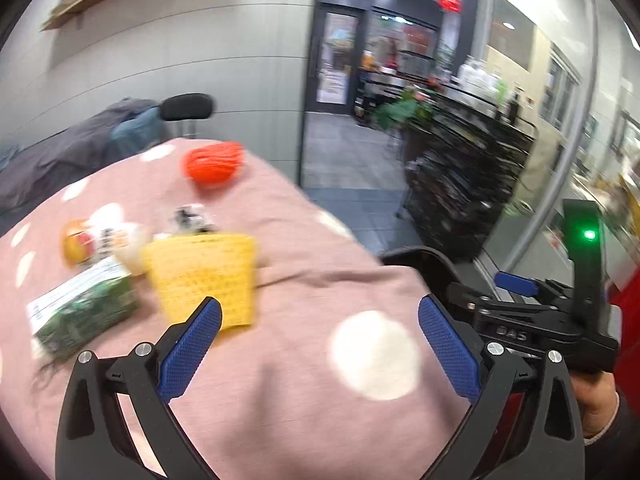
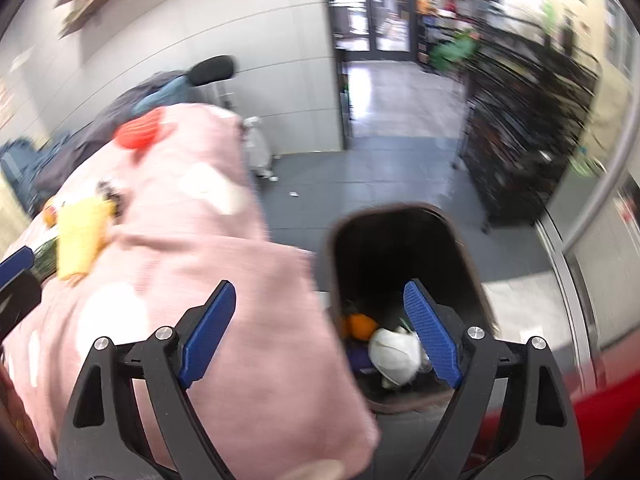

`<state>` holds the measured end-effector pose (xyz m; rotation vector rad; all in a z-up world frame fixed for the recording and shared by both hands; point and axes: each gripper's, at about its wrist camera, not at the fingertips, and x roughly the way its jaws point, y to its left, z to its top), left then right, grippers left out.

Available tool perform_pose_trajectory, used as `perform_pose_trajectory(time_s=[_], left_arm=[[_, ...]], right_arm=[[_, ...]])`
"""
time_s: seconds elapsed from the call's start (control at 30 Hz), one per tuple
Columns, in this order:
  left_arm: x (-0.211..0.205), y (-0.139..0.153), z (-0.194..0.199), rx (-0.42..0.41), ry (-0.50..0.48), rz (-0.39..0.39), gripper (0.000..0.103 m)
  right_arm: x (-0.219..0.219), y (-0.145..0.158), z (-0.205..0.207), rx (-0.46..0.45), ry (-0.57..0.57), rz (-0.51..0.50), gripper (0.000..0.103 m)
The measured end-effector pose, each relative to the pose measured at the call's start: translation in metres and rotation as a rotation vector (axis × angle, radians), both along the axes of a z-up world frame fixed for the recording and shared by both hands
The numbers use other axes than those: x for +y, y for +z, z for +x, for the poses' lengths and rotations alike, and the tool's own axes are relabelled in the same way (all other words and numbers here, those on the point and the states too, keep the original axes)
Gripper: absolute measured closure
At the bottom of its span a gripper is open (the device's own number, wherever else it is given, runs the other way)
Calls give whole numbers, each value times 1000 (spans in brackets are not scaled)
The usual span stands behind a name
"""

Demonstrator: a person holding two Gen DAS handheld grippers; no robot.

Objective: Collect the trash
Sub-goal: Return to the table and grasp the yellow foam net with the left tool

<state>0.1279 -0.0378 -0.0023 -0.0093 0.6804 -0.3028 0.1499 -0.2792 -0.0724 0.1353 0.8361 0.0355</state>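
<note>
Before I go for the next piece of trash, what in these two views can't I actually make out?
- Green packet, left wrist: print unreadable, motion blur.
- Small items behind the yellow mesh sleeve, left wrist: blurred and partly hidden, type unclear.
- Black bin, right wrist: lower contents dark; right gripper finger covers part. Only an orange item and a white wad show.
- Left gripper, right wrist: cut off by the frame edge.

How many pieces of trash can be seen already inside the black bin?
2: an orange round item and a crumpled white wad beside it, at the bottom of the black bin. More may be hidden.
</note>
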Motion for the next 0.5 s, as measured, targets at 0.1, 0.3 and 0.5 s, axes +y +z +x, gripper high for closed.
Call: perform_pose_trajectory(time_s=[0.1,0.3,0.5], left_arm=[[32,-7,8,34,89,-35,6],[68,-21,32,114,143,-122,12],[75,-27,68,152,127,-89,16]], right_arm=[[26,9,5,-14,60,-8,17],[67,28,9,-49,152,-23,17],[83,39,19,-59,166,-29,17]])
